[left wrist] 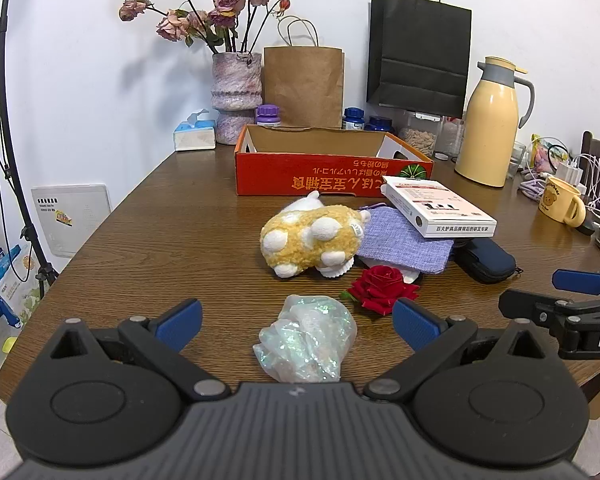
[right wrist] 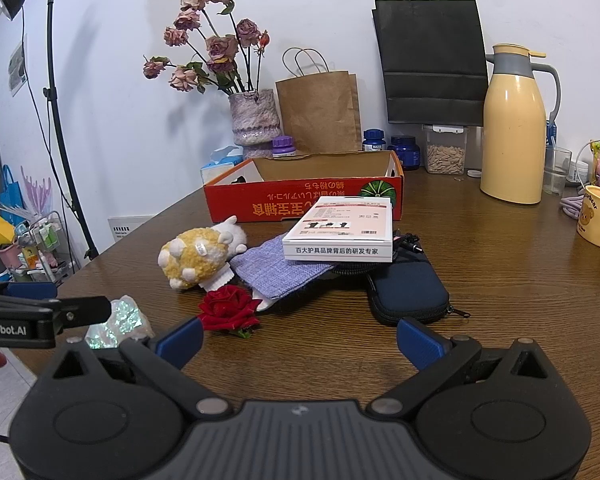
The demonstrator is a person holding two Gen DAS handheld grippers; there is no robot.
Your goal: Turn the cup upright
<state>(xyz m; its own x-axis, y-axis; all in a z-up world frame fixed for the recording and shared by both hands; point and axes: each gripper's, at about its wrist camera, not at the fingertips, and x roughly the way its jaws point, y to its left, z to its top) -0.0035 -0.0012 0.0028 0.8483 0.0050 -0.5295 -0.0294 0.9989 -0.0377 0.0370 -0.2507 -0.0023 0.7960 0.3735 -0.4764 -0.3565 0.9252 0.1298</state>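
A crinkled, iridescent, see-through cup [left wrist: 306, 340] lies on the wooden table [left wrist: 140, 240] close to the near edge; I cannot tell which way its mouth faces. My left gripper [left wrist: 298, 320] stands open with its blue pads on either side of the cup, not touching it. In the right wrist view the cup [right wrist: 120, 322] shows at the lower left, partly hidden behind the left gripper [right wrist: 40, 300]. My right gripper [right wrist: 299, 339] is open over bare table, nothing between its fingers, to the right of the cup. It shows from the side [left wrist: 572, 292] in the left wrist view.
Beyond the cup lie a red rose [left wrist: 382, 288], a yellow plush toy [left wrist: 312, 240], a purple pouch [left wrist: 404, 246], a white box [left wrist: 436, 206] and a dark case [left wrist: 486, 260]. Further back stand an orange carton [left wrist: 324, 172], a thermos [left wrist: 492, 120] and a yellow mug [left wrist: 562, 200].
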